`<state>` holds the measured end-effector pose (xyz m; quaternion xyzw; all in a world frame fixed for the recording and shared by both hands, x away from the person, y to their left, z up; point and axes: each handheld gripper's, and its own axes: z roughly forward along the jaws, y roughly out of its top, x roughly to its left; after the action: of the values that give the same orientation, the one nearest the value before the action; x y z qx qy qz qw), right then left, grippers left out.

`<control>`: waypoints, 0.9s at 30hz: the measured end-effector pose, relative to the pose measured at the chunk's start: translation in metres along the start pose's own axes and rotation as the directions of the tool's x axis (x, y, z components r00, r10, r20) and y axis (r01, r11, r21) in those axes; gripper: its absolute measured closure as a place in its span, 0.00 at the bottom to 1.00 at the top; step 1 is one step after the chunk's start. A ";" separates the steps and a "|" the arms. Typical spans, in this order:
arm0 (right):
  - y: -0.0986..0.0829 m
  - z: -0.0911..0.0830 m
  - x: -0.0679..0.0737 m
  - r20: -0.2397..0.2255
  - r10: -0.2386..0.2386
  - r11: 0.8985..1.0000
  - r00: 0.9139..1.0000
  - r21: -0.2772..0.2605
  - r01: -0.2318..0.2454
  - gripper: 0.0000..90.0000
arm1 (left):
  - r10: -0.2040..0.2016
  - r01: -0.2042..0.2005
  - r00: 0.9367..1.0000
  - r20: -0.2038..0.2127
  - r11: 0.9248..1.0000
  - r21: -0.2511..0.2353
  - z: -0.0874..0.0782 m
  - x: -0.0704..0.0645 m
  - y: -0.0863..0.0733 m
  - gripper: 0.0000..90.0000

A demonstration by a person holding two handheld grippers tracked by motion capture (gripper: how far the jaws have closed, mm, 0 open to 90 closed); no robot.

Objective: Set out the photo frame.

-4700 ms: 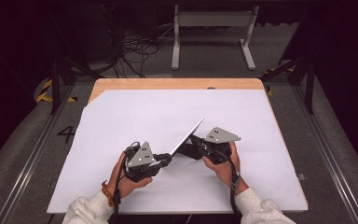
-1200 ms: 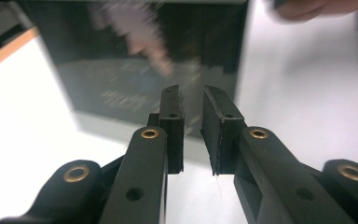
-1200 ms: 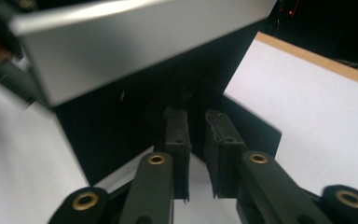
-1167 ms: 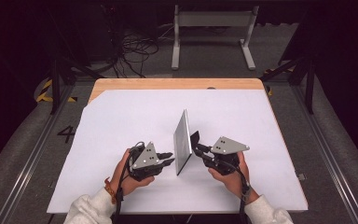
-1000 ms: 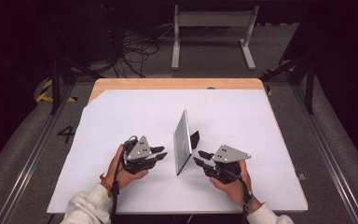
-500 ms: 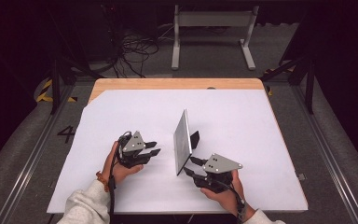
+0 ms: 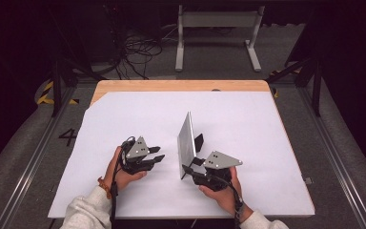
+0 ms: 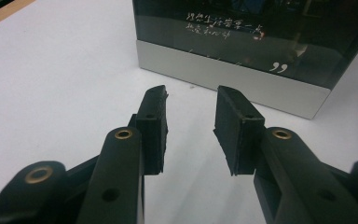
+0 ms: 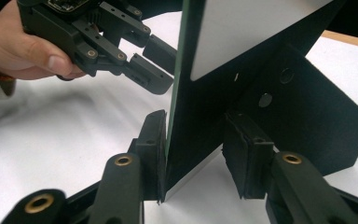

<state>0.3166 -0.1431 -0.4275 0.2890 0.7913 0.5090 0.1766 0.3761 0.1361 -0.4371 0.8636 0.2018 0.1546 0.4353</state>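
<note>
A silver-edged picture frame (image 7: 187, 144) stands upright on the white worktop (image 7: 248, 119), propped by its black rear stand (image 9: 303, 98); its dark glass front (image 8: 256, 32) carries pale lettering and a closing quotation mark above a silver lower border.

This looks like a lab or recording studio set up for capturing handwork, not a home or office. The worktop (image 7: 124, 109) is a plain wooden board covered by a large white sheet (image 7: 248, 124), bare of household clutter. Around it everything is dark, with black surrounds at nine and three o'clock. Grey carpeted floor (image 7: 348, 157) runs on both sides, crossed by metal rails (image 7: 33, 162) and marked with a painted number 4 (image 7: 68, 137) at nine o'clock. At twelve o'clock a tangle of black cables (image 7: 140, 52) lies on the floor beside a grey metal stand (image 7: 217, 33). Yellow-and-black hazard tape (image 7: 45, 93) shows at ten o'clock.
</note>
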 end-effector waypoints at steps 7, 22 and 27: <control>-0.002 -0.007 -0.005 -0.021 -0.010 1.000 1.000 0.011 0.010 0.73 | 0.001 -0.001 1.000 -0.006 1.000 -0.006 0.003 0.001 0.002 0.67; -0.008 -0.021 -0.009 0.003 -0.027 1.000 1.000 0.014 0.027 0.69 | -0.011 0.011 1.000 -0.002 1.000 -0.007 0.019 0.002 0.013 0.42; -0.007 -0.016 -0.009 0.023 0.033 0.999 0.999 0.004 -0.033 0.61 | -0.015 0.015 1.000 -0.005 1.000 -0.001 0.019 0.001 0.013 0.38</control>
<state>0.3127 -0.1623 -0.4275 0.3082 0.7856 0.5065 0.1767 0.3884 0.1164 -0.4371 0.8615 0.2095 0.1534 0.4363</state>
